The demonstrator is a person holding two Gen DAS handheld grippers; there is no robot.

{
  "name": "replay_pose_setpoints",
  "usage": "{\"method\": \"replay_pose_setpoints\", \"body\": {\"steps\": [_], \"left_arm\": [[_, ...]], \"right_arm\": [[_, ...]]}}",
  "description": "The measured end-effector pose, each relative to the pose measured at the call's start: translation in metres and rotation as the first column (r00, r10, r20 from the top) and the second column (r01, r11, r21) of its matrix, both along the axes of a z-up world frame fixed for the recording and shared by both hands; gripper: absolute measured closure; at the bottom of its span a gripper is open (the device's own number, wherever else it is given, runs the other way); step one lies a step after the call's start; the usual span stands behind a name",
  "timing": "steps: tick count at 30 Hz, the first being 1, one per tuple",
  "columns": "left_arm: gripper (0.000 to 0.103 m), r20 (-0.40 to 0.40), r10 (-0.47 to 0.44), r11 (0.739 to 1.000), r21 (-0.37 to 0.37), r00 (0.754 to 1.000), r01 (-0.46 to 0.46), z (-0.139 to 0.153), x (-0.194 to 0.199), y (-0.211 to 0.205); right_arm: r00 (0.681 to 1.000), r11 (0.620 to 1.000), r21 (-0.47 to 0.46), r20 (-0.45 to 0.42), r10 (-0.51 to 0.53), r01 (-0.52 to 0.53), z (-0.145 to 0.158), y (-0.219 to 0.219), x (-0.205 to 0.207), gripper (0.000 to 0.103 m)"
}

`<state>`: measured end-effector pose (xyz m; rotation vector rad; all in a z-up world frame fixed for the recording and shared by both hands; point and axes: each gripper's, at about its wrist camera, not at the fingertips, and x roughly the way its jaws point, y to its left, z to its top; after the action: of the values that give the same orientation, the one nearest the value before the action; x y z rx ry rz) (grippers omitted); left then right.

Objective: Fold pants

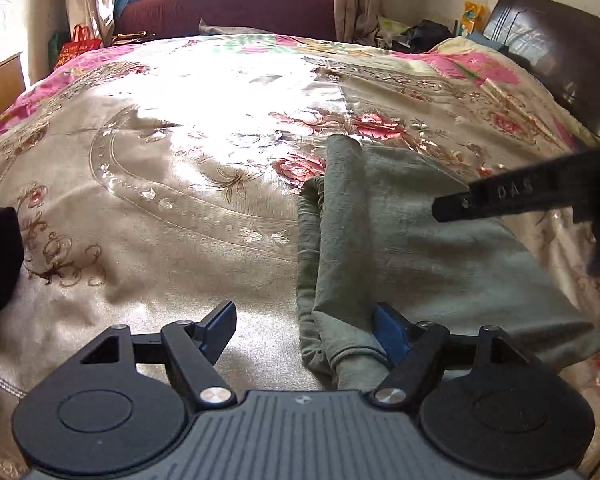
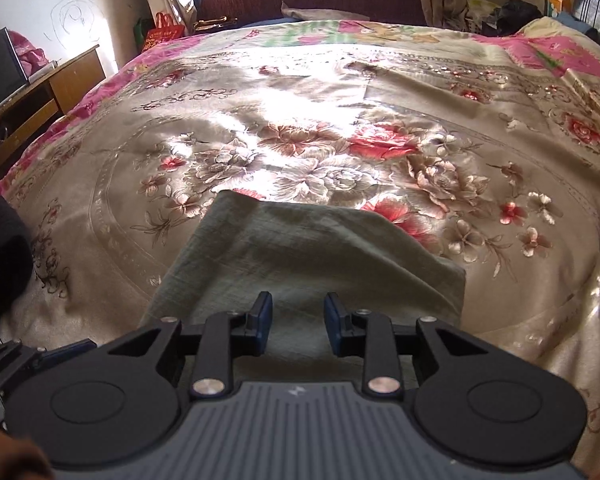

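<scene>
Pants (image 2: 300,256) folded, near the front edge of the bed (image 2: 300,92). Left gripper (image 1: 306,330) wide apart, right gripper (image 2: 298,322) released, nothing grasped. Next, probably: smooth or final fold.

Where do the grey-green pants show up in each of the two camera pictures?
Left wrist view: the pants lie right of centre on the bedspread, running to the lower edge.
Right wrist view: the pants lie at centre, just ahead of the gripper.
Shared landmark: the red bag beside the curtain, far left.
</scene>
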<state>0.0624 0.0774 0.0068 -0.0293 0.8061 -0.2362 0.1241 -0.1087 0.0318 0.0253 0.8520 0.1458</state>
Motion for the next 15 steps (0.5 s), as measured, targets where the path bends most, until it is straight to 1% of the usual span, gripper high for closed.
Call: {"method": "replay_pose_setpoints", "body": {"steps": [3,5,11,15], "left_arm": [[0.015,0.041,0.006,0.999,0.053,0.999,-0.008,0.011,-0.012,-0.009],[0.015,0.06,-0.009,0.996,0.084,0.998,0.004,0.021,-0.014,-0.021],[0.014,0.096,-0.062,0.986,0.159,0.993,0.047,0.031,-0.029,-0.046],[0.007,0.129,-0.073,0.982,0.181,0.989,0.049,0.035,-0.04,-0.054]], "right_arm": [[1.0,1.0,0.018,0.001,-0.011,0.011,-0.001,-0.011,-0.019,0.073],[1.0,0.999,0.027,0.005,-0.024,0.024,-0.001,-0.017,-0.03,0.073],[0.998,0.997,0.05,0.02,-0.059,0.058,0.002,-0.031,-0.059,0.072],[0.997,0.997,0.053,0.036,-0.061,0.059,0.008,-0.033,-0.072,0.071]]}}
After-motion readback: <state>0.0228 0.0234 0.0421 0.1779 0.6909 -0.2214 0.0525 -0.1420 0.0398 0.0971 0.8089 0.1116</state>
